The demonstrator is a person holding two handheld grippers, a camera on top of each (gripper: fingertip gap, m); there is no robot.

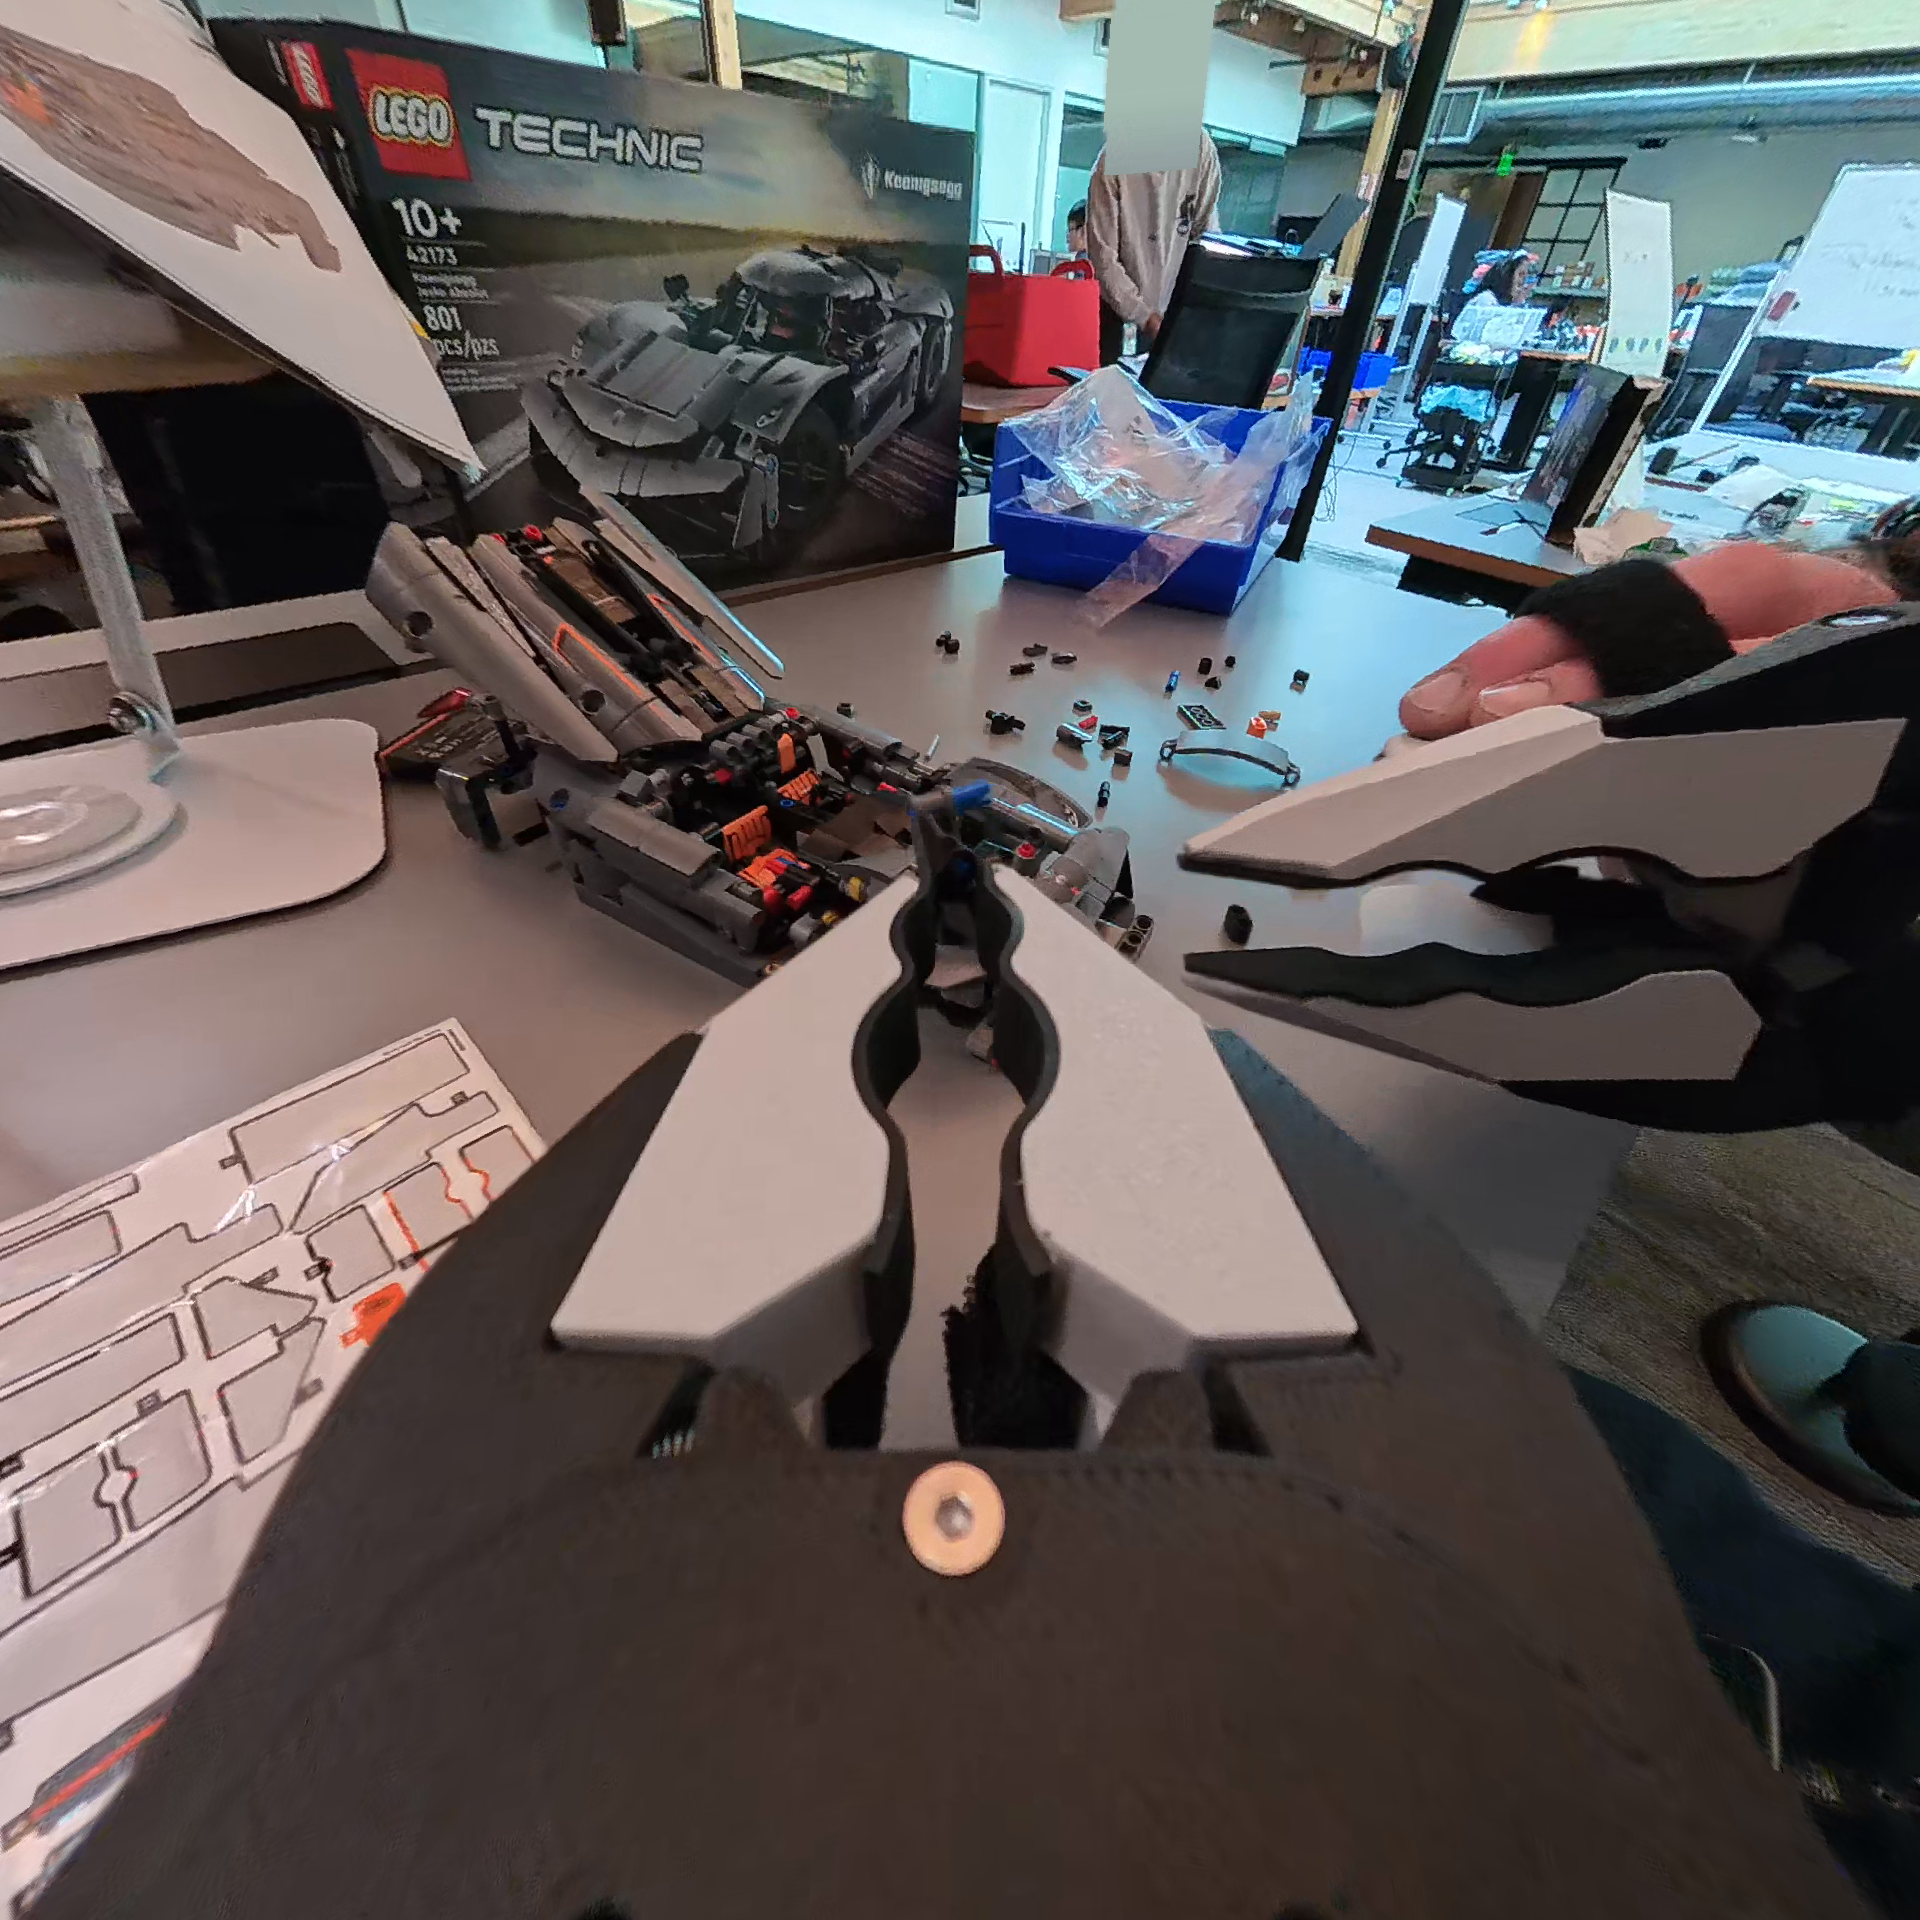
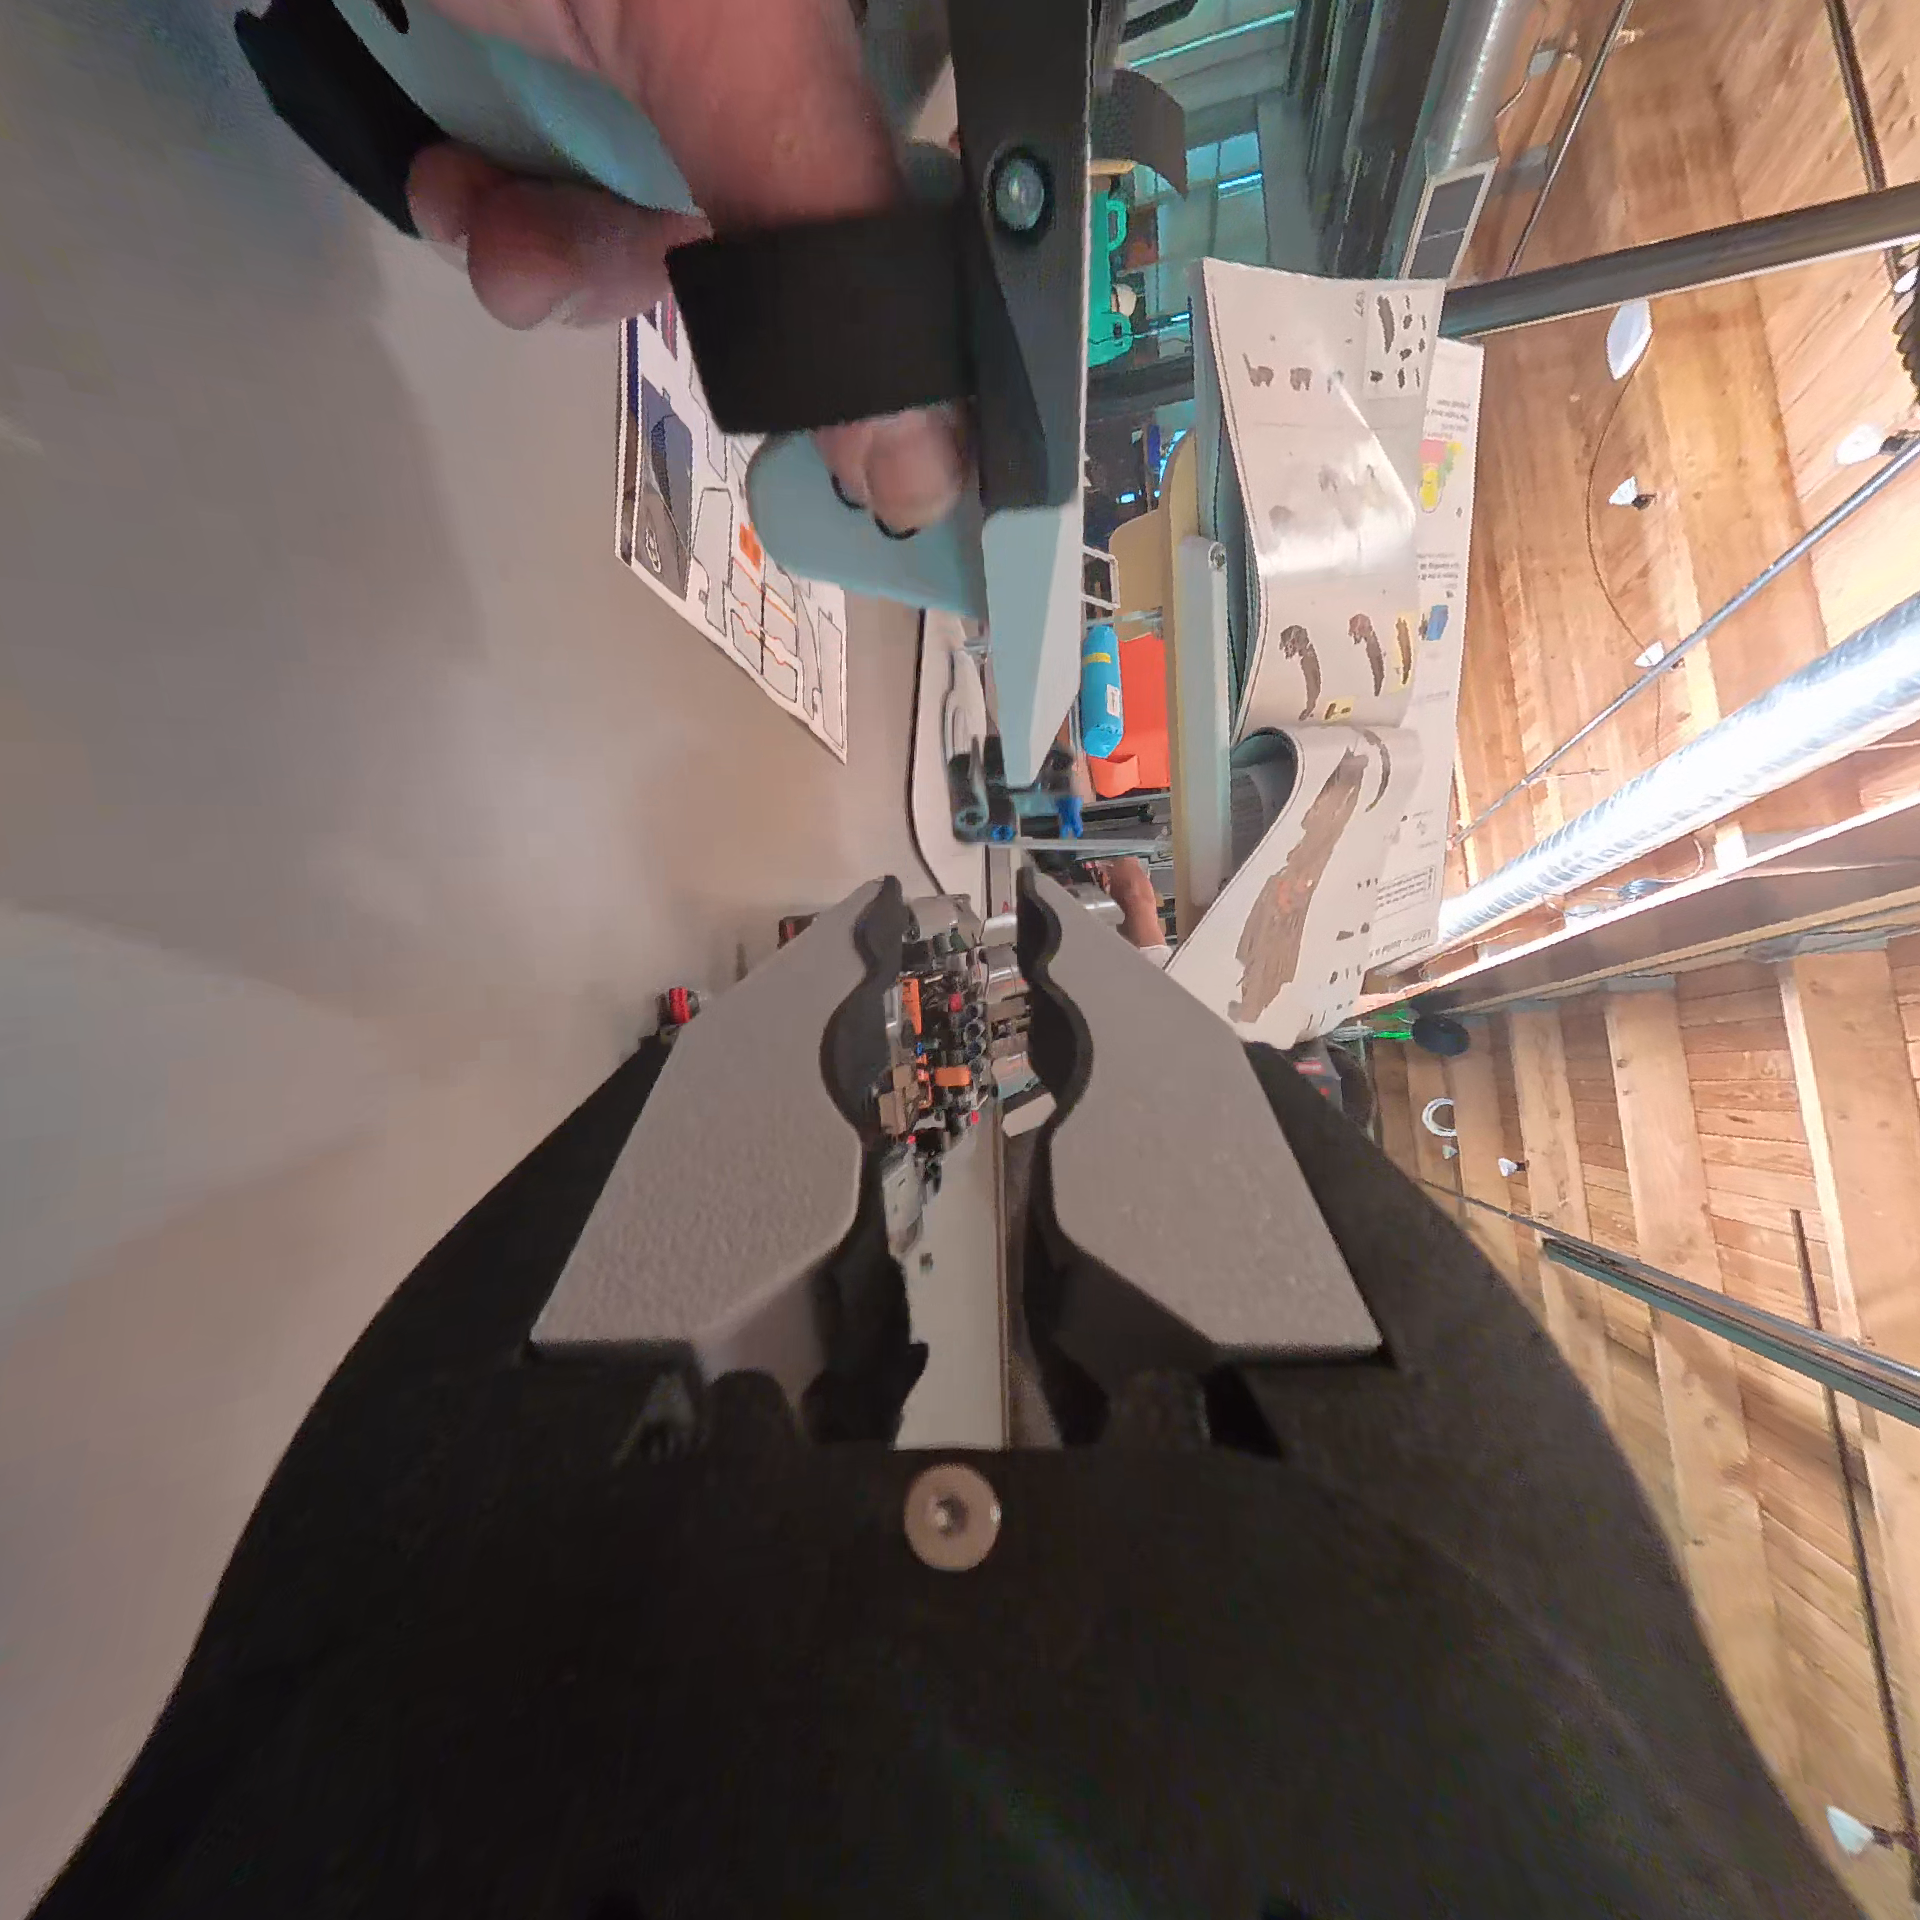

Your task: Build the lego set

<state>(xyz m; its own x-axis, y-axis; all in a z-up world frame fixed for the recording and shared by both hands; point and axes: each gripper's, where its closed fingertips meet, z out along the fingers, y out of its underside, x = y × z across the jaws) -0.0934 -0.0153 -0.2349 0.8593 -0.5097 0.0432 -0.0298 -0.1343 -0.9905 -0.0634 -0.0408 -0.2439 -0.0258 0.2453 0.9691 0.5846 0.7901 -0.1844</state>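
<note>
The left gripper (image 1: 951, 883) is pinching a small dark piece with blue pins (image 1: 954, 821) just above the half-built car (image 1: 727, 821) on the table (image 1: 520, 935), while the right gripper (image 1: 1190, 914) is waiting spread beside it, so the piece should be lowered slowly and straight.

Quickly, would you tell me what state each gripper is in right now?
Left gripper: shut on a small grey and blue piece, held above the car.
Right gripper: open, holding nothing.
</note>
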